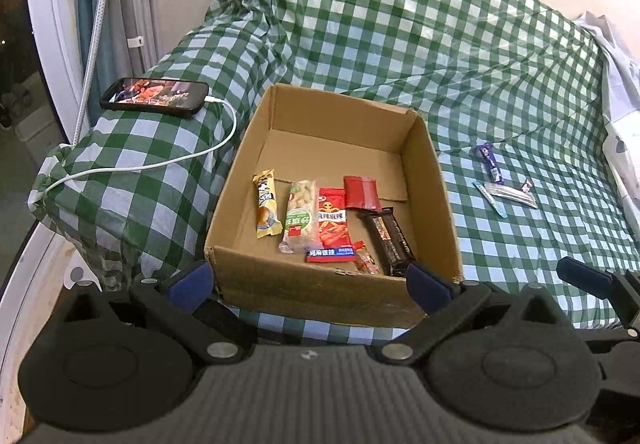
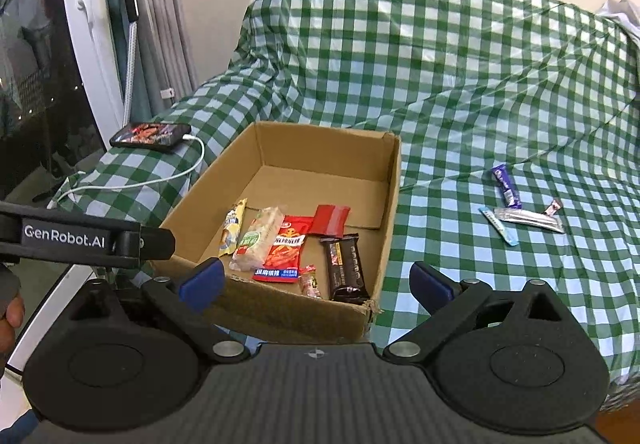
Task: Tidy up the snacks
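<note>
Checked cover (image 1: 440,44) bare right of box (image 1: 448,204); both tools (image 1: 312,284) (image 2: 316,284) wide open, empty.

Six snack packets (image 1: 331,225) in one cardboard box (image 1: 320,288); four snack sticks (image 1: 510,195) outside.

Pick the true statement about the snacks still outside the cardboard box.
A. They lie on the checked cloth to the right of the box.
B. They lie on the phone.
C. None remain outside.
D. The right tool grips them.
A: the purple bar, silver packet and other small packets lie on the checked cloth, right of the box.
</note>
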